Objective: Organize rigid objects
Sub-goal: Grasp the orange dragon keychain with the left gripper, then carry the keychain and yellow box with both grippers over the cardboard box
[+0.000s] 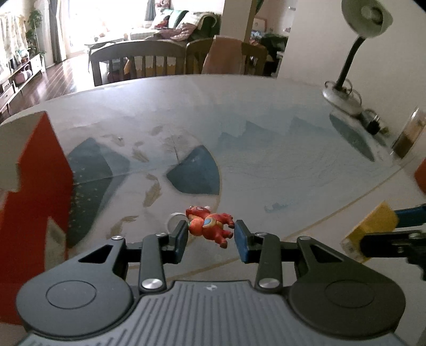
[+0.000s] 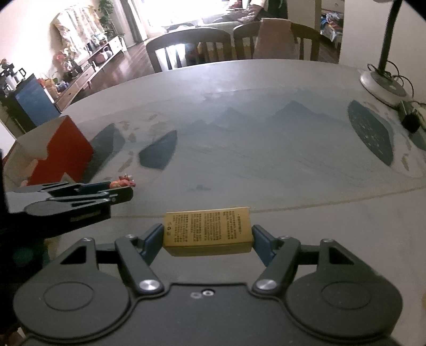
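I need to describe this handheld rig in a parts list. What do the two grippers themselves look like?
Both match. The left gripper and right gripper have matte black linkage arms with silver round pivot bolts, two round black discs at the base, and blue pads on the fingers. The left body is ribbed grey; the right is plain black.

Daylight poured in from the windows [image 1: 80,16] at the back, which were blown out to white in both views. The desk [image 1: 266,165] lay in softer, dimmer light with a pale sheen. Fisheye bending curved the desk edge and darkened the corners. The lamp [image 1: 367,18] and red box [image 1: 40,199] were blurred.
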Tool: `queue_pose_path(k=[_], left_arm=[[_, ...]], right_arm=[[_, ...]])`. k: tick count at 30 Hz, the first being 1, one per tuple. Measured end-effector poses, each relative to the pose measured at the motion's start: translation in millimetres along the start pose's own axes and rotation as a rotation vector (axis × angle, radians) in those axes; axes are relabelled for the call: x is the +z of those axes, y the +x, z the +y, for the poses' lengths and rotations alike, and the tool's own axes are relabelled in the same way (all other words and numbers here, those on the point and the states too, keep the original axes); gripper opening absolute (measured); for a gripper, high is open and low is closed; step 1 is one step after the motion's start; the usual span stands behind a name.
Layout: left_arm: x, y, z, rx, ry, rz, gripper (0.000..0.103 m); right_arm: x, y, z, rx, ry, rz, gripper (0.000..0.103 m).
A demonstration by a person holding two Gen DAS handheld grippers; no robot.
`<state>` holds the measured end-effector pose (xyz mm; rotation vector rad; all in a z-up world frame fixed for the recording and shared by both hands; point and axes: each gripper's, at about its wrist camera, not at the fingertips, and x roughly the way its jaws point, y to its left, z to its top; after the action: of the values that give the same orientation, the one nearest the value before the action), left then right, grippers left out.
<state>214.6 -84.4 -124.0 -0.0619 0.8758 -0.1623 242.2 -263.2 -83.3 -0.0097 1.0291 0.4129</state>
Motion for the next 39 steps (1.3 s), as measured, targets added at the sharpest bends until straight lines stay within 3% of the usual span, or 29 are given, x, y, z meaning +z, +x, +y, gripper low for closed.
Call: queue_pose_path(k=[23, 39], left_arm=[[9, -132, 82, -0.057, -0.066, -0.163, 0.036], [17, -194, 164, 0.003, -0.080, -0.242, 0.036]], right_arm=[[20, -35, 126, 0.070, -0.130, -0.100, 0.070], [39, -37, 236, 0.124, -0.273, -0.124, 0.070]])
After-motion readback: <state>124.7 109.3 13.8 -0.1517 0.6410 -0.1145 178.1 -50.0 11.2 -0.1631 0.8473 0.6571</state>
